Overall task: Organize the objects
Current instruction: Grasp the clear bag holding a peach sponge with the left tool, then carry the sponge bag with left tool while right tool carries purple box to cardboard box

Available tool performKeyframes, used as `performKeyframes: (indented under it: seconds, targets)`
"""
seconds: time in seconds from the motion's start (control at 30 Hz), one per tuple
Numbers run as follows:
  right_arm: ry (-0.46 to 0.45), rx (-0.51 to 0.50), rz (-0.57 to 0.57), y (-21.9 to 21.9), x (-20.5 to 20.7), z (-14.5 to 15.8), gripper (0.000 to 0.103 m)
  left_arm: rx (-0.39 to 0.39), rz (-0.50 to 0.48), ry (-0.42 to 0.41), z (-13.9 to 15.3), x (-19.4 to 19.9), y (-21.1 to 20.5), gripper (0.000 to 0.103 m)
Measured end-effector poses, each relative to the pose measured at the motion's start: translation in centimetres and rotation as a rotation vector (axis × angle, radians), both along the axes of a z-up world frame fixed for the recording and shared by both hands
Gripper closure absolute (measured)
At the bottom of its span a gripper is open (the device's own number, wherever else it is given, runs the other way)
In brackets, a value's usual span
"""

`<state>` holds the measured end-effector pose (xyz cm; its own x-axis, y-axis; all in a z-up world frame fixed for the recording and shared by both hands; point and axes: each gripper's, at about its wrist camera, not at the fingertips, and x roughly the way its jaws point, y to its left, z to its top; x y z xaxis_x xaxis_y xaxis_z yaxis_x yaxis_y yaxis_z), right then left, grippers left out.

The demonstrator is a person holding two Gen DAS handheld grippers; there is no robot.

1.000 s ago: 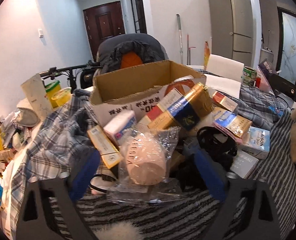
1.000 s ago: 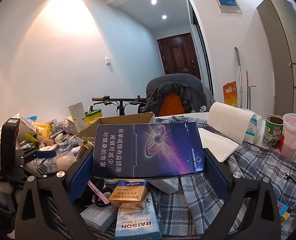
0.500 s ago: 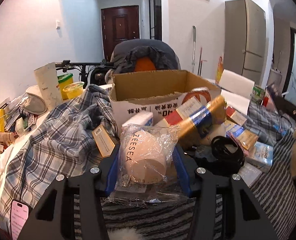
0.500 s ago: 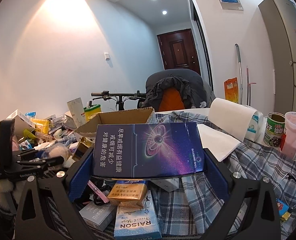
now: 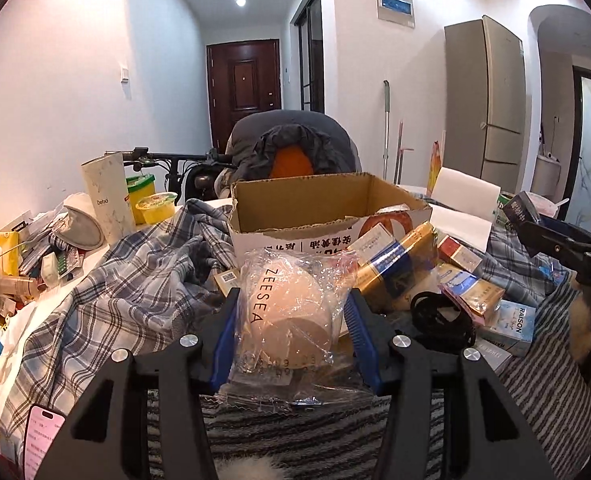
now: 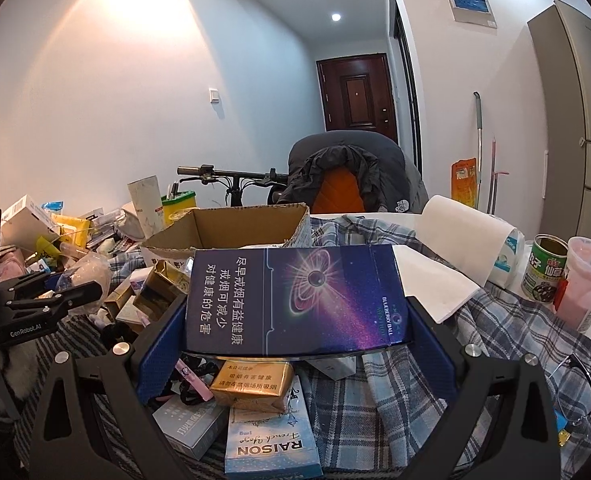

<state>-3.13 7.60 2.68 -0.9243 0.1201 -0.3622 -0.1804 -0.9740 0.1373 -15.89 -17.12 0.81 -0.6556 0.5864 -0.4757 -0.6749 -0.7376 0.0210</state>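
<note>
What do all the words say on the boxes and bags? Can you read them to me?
"ZEESEA": clear plastic bag between the left hand-held gripper pads.
"Debo": tall white carton.
"尽早戒烟有益健康 戒烟可减少对健康的危害" and "BLUEBERRY BALL": dark blue box in the right hand-held gripper.
"RAISON", "French Yogo", "1mg": light blue pack, upside down.
"GenRobot.AI": the left hand-held gripper's black body, in the right wrist view.
Cardboard box print, gold pack and can: too small or cut off.
</note>
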Motion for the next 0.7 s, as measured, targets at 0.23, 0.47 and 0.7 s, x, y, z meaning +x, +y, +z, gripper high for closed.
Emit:
performKeyframes:
  seconds: [0.23, 0.47, 0.7]
  targets:
    - [0.054, -0.037, 0.039, 0.4, -0.5, 4.2, 0.004, 0.009, 0.0, 0.002, 0.1, 0.1, -0.2, 0.05]
    - [0.168, 0.084, 0.119, -1.9, -3.8, 14.5, 0.004, 0.006, 0.001, -0.002, 0.0, 0.0, -0.2, 0.05]
    - [0.219, 0.143, 0.122, -3.0, -9.2, 20.7, 0.004, 0.005, 0.002, -0.004, 0.0, 0.0, -0.2, 0.05]
